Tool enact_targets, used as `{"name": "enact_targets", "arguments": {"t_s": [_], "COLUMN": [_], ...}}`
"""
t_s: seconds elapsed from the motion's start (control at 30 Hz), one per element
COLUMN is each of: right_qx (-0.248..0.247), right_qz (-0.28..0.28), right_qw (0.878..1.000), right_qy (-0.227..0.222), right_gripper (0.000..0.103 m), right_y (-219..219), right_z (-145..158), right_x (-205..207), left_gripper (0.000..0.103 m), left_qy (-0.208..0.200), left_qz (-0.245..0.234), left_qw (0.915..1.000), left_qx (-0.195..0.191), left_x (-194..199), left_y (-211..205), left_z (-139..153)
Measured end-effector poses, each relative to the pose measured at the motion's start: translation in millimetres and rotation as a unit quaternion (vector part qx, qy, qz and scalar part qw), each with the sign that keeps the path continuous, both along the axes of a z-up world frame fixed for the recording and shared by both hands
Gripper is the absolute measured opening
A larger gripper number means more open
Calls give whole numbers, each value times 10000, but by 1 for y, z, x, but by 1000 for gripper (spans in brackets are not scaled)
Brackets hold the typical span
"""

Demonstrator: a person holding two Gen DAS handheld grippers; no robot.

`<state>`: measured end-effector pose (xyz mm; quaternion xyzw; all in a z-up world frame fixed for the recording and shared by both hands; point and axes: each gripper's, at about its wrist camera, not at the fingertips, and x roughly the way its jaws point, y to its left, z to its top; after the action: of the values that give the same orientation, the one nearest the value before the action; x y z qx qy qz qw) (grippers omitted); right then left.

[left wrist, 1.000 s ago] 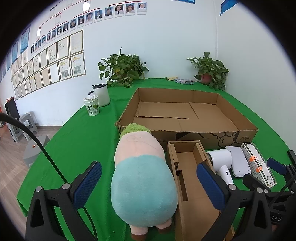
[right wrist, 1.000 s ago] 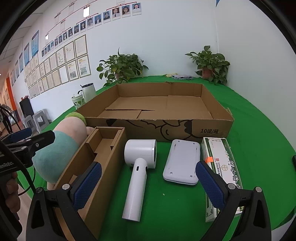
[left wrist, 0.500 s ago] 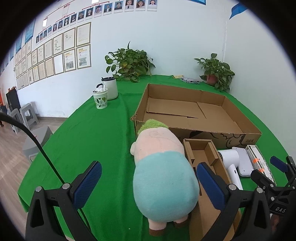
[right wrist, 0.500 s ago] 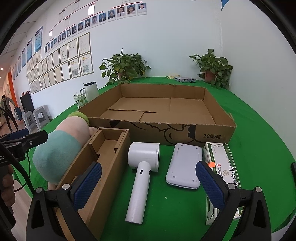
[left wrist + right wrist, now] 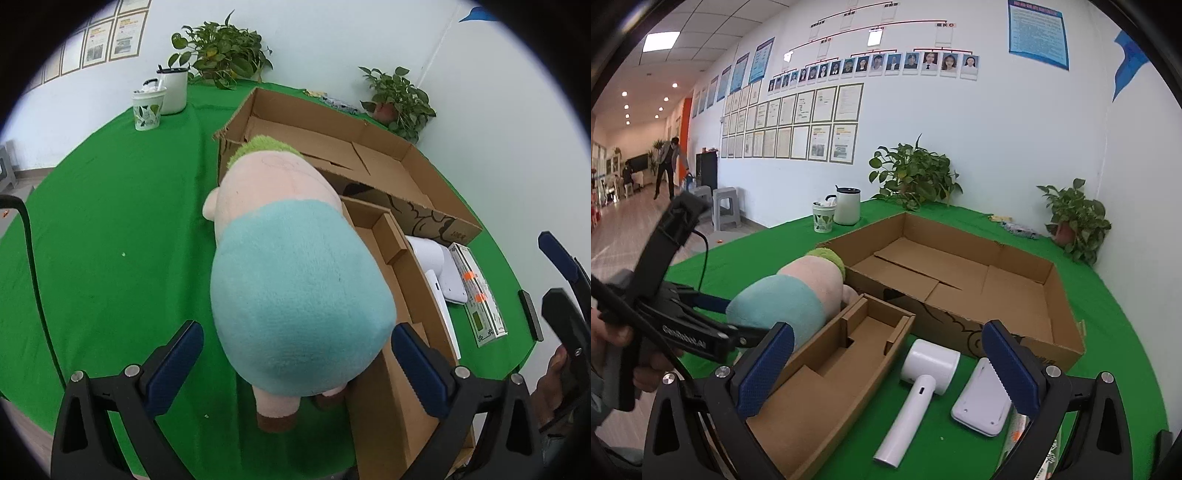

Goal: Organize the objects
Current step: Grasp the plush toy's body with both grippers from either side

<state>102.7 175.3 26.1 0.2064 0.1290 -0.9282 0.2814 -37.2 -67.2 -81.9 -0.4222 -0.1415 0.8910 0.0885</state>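
Observation:
A plush pig (image 5: 295,273) with a teal body, pink head and green hair lies on the green table, just in front of my open left gripper (image 5: 295,363); its rear end sits between the blue pads without touching them. It also shows in the right wrist view (image 5: 798,291). A small open cardboard box (image 5: 846,365) lies to its right. A white hair dryer (image 5: 916,391), a white flat device (image 5: 982,402) and a medicine box (image 5: 478,291) lie further right. My right gripper (image 5: 886,363) is open and empty above them. A large shallow carton (image 5: 960,273) stands behind.
A white kettle (image 5: 171,88) and a patterned cup (image 5: 147,107) stand at the far left of the table. Two potted plants (image 5: 916,177) stand at the back by the wall. The table's near edge is close under both grippers.
My left gripper has moved in over the plush pig and tilted down, so the pig now fills the space between its fingers. My right gripper has tilted up and turned left.

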Motion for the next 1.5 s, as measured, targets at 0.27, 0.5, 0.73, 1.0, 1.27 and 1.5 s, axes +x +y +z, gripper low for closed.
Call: {"name": "enact_targets", "arguments": {"t_s": [0.27, 0.5, 0.73, 1.0, 1.27, 1.5], "right_qx": [-397, -670, -669, -68, 504, 126], "right_qz": [645, 1122, 1528, 1226, 1066, 945], "right_qw": [9959, 9857, 9605, 9066, 9090, 9153], "right_qy": [-497, -1069, -2230, -4037, -3997, -3913], "right_gripper": [102, 102, 102, 102, 102, 89], "right_y": [-32, -86, -159, -232, -262, -244], "right_z": [12, 18, -2, -65, -80, -70], "right_x": [-25, -60, -93, -99, -83, -81], "left_gripper": [78, 66, 65, 65, 65, 64], "left_qy": [-72, 9, 75, 36, 72, 167], "left_qz": [-125, -94, 144, 244, 213, 150], "left_qw": [9998, 9999, 9998, 9997, 9996, 9980], "left_qx": [100, 58, -73, -25, -173, -592], "left_x": [1, 17, 51, 81, 81, 76], "left_y": [-1, -15, -45, -54, -51, -33], "left_z": [-12, -3, 5, -6, -7, 4]}}
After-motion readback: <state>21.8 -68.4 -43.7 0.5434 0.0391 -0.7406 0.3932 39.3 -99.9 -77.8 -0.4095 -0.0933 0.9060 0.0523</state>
